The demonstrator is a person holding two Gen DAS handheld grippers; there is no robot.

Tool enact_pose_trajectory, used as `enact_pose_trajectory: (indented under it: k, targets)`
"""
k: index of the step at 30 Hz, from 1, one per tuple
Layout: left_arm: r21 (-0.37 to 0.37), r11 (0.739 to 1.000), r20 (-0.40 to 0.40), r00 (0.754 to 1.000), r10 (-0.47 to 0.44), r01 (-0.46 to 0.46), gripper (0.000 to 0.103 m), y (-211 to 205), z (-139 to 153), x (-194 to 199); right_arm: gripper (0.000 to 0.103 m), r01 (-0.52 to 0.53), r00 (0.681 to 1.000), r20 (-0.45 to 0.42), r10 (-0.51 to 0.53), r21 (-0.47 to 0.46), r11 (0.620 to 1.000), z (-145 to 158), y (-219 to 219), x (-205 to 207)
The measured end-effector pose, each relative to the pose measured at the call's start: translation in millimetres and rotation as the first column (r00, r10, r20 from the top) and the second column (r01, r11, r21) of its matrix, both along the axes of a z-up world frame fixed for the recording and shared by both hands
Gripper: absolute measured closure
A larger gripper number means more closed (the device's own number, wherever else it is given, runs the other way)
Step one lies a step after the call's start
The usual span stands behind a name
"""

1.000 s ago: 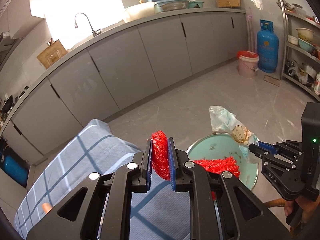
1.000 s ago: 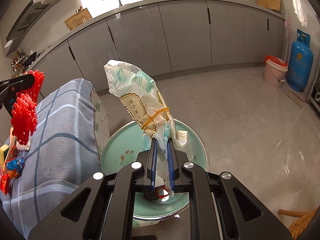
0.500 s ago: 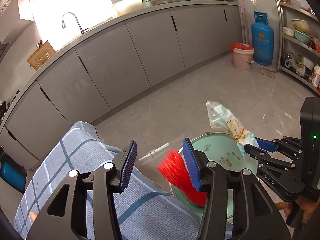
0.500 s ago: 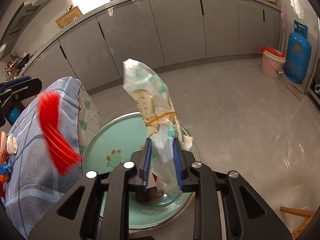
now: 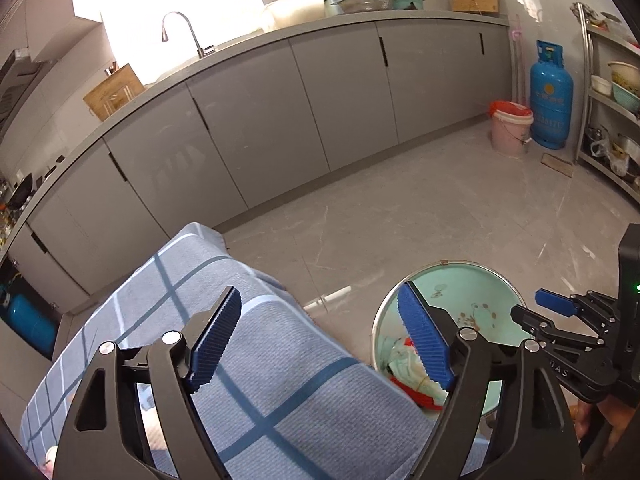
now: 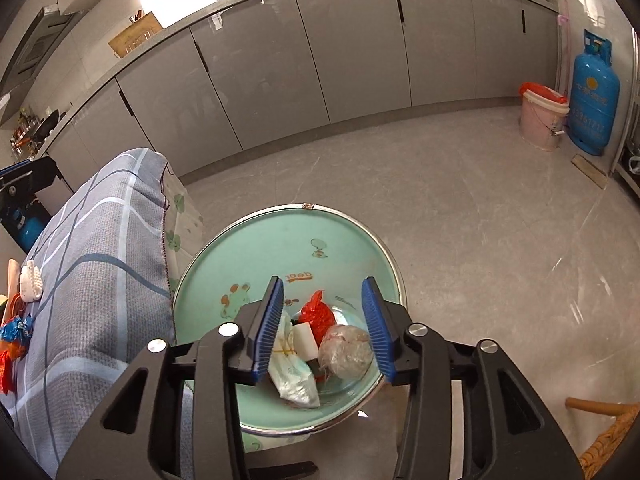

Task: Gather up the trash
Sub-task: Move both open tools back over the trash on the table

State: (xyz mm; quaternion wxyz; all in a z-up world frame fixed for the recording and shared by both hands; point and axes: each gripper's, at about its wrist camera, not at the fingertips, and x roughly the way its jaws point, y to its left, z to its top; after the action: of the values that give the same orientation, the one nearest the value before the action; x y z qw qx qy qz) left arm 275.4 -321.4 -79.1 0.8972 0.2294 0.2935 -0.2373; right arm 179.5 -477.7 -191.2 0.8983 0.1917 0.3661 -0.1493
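Observation:
A mint-green enamel basin (image 6: 256, 252) stands on the floor beside the table and also shows in the left wrist view (image 5: 472, 288). In it lie a pale printed plastic bag (image 6: 294, 380), a red net wrapper (image 6: 318, 314), a white block (image 6: 306, 334) and a crumpled clear wrap (image 6: 346, 350). My right gripper (image 6: 322, 324) is open and empty just above this trash; it also shows in the left wrist view (image 5: 532, 312). My left gripper (image 5: 320, 344) is open and empty above the table's edge. More wrappers (image 6: 14, 332) lie on the table at the far left.
The table is covered by a blue-grey checked cloth (image 5: 248, 360). Grey kitchen cabinets (image 5: 280, 120) line the far wall. A pink bucket (image 6: 542, 114) and a blue gas cylinder (image 6: 594, 92) stand at the far right. A wicker chair corner (image 6: 608, 436) is at lower right.
Both grippers opened. The red net wrapper fell from my left gripper into the basin, and the pale plastic bag dropped from my right gripper into the basin.

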Motion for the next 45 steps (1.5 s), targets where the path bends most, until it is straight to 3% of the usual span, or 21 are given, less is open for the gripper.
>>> enact_pose_trajectory:
  k: [5, 29, 45]
  targets:
    - [-0.007, 0.999, 0.006, 0.999, 0.032, -0.032, 0.016, 20.0, 9.2, -8.1, 0.046, 0.006, 1.0, 0.006, -0.006, -0.002, 1.0, 7.1, 13.1, -7.0]
    - [-0.065, 0.985, 0.029, 0.987, 0.159, -0.157, 0.016, 125.7, 36.9, -56.3, 0.039, -0.118, 0.992, 0.043, 0.121, -0.063, 0.991, 54.8, 100.5, -14.0]
    - [-0.099, 0.955, 0.023, 0.958, 0.284, -0.281, 0.015, 211.7, 44.1, -71.7, 0.036, -0.283, 0.958, 0.027, 0.287, -0.097, 0.954, 72.1, 192.7, -8.4]
